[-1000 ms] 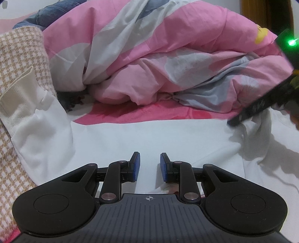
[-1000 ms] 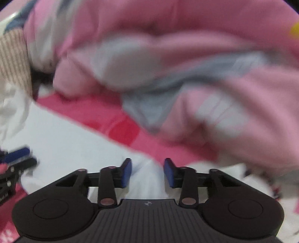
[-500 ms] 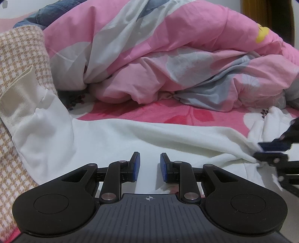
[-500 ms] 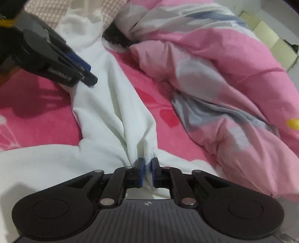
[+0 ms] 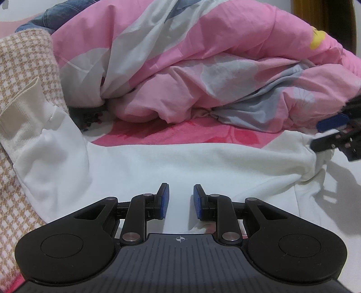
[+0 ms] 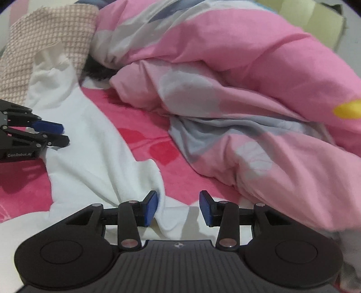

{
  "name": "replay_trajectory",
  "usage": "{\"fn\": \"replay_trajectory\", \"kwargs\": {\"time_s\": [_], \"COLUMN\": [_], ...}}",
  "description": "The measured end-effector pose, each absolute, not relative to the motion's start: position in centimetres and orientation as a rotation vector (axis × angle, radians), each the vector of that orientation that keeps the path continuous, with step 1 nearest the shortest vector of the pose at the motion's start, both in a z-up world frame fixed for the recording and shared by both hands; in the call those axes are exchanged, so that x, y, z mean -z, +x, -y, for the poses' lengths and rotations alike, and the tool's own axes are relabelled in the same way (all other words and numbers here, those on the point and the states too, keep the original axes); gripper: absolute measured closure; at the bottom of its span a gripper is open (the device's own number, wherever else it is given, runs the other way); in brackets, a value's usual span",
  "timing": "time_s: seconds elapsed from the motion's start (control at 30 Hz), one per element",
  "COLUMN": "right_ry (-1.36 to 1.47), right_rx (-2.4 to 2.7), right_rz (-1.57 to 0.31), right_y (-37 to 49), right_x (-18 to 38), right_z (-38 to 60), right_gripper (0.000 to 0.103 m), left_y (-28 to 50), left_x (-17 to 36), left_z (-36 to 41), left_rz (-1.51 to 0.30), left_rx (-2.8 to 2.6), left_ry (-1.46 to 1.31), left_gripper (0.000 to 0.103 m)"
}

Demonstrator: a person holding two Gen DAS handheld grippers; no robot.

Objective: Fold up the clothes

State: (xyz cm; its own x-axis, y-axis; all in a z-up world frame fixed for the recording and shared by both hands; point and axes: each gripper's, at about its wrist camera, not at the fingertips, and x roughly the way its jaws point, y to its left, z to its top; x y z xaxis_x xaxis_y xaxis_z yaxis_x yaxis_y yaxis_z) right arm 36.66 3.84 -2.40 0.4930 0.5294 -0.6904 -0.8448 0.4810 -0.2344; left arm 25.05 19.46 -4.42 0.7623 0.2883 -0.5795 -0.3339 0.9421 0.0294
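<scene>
A white garment (image 5: 203, 162) lies spread across the pink bed, one long part running up toward the checked cloth (image 6: 94, 146). My left gripper (image 5: 180, 200) hovers low over its middle, open by a narrow gap, nothing pinched between the pads. It also shows at the left edge of the right wrist view, left gripper (image 6: 61, 134). My right gripper (image 6: 178, 208) sits at the garment's right end with its jaws opening. A raised fold of white cloth lies loose between them, beside the left pad. In the left wrist view the right gripper (image 5: 320, 133) is at the far right.
A bulky pink, grey and white quilt (image 5: 203, 67) is heaped behind the garment and fills the right side (image 6: 248, 90). A beige checked cloth (image 5: 22, 67) lies at the left, with jeans (image 5: 56, 13) behind it. The pink floral sheet (image 6: 158, 139) shows between them.
The right gripper came down, pinched a fold of the white garment, drew it rightward, then opened its jaws and let the fold go. The left gripper has stayed still.
</scene>
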Motion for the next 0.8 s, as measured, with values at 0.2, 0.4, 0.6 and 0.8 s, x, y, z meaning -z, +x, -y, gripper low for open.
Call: {"fn": "replay_trajectory", "kwargs": {"time_s": [0.2,0.4,0.6,0.8], "right_ry": [-0.338,-0.494,-0.746,-0.781], "right_rx": [-0.976,-0.868,-0.918,-0.924], "right_rz": [-0.599,-0.707,-0.583,-0.661], "right_y": [39.1,39.6,34.8,37.0], "right_x": [-0.4,3.2,4.7,5.4], "right_z": [-2.1,-3.6,-5.2,-6.6], "right_gripper": [0.058,0.059,0.059,0.057], "left_y": [25.0,24.9,25.0,25.1], "left_x": [4.4,4.4,4.4,4.6], "left_z": [-19.4,-19.4,-19.4,-19.5], "left_rz": [-0.619,-0.618,-0.620,-0.625], "left_rx": [-0.338,-0.339,-0.339,-0.338], "left_ry": [-0.077,-0.076,-0.071,-0.073], "left_gripper": [0.080,0.080,0.080,0.080]}}
